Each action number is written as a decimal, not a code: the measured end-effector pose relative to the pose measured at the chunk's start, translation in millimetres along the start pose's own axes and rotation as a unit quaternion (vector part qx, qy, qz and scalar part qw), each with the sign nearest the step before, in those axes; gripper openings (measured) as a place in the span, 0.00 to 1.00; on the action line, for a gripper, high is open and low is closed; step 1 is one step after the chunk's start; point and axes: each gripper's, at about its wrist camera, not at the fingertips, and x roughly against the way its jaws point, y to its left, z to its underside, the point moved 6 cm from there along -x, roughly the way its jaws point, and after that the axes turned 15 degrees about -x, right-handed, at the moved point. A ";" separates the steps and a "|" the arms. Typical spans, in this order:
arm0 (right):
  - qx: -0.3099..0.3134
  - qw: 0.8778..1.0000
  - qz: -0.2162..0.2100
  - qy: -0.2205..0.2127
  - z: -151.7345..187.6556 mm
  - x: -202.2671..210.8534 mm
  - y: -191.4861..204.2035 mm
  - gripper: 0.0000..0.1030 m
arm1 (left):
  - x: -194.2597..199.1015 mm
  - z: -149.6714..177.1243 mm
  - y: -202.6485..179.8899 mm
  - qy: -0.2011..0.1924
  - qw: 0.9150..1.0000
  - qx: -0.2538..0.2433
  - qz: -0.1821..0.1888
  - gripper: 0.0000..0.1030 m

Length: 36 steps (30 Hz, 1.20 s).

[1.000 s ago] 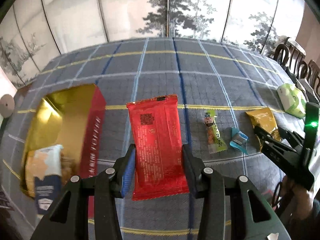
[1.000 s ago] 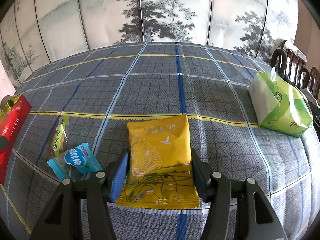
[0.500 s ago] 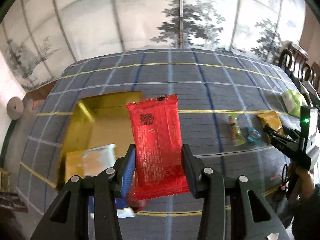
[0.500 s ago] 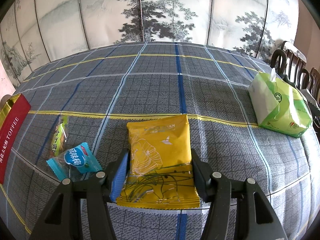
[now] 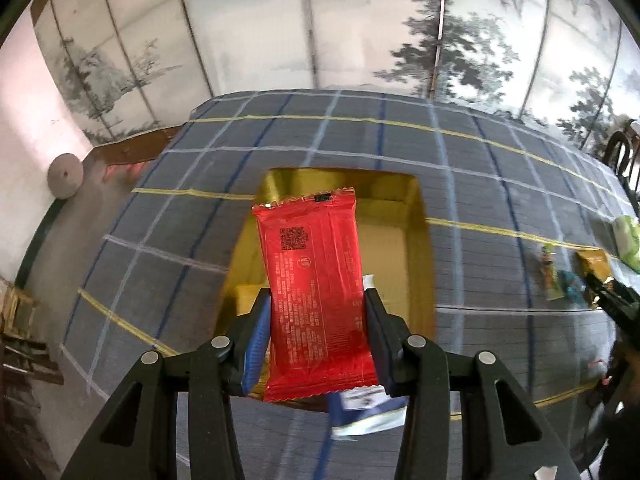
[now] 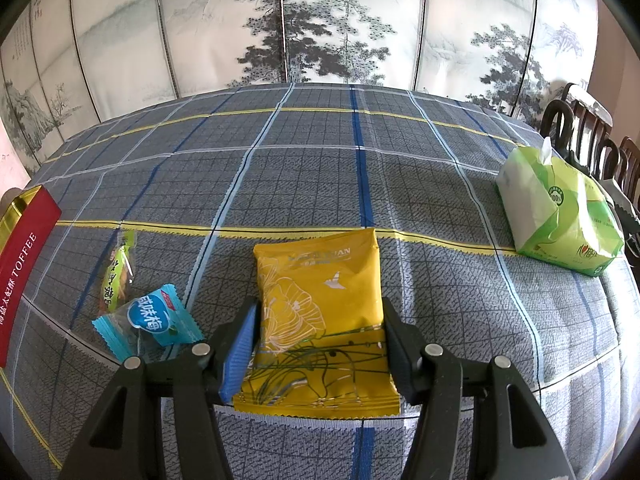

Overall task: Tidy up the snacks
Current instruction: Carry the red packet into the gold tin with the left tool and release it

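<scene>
Red packet (image 5: 316,296) — glossy, flat, crimp-edged

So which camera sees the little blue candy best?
The right wrist view. The blue candy lies close and sharp on the tablecloth, left of the yellow packet, its label readable. In the left wrist view it is only a tiny blurred blue speck far right.

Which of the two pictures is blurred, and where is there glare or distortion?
Left wrist view: tablecloth and gold box smeared by motion, red packet sharp with glossy glare. Right wrist view: sharp throughout, yellow packet crisp. Both: fisheye bending of the edges.
</scene>
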 end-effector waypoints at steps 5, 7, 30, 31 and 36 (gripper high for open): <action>0.000 1.000 0.000 0.000 -0.1 -0.1 0.1 0.58 | -12.6 13.4 12.2 0.021 1.000 0.001 -0.002 0.40; 0.000 1.000 0.000 0.000 -0.1 -0.1 0.2 0.58 | -18.2 19.2 11.8 0.029 1.000 -0.004 0.001 0.40; 0.001 1.000 0.001 0.000 -0.4 0.0 0.5 0.58 | -41.9 18.6 -7.4 0.037 0.997 -0.057 0.022 0.44; 0.001 1.000 0.001 0.000 -0.4 0.0 0.5 0.58 | -41.5 18.9 -6.8 0.037 0.997 -0.058 0.018 0.46; 0.002 1.000 0.001 0.000 -0.5 0.0 0.6 0.58 | -40.1 21.8 -6.0 0.038 0.997 -0.059 0.016 0.51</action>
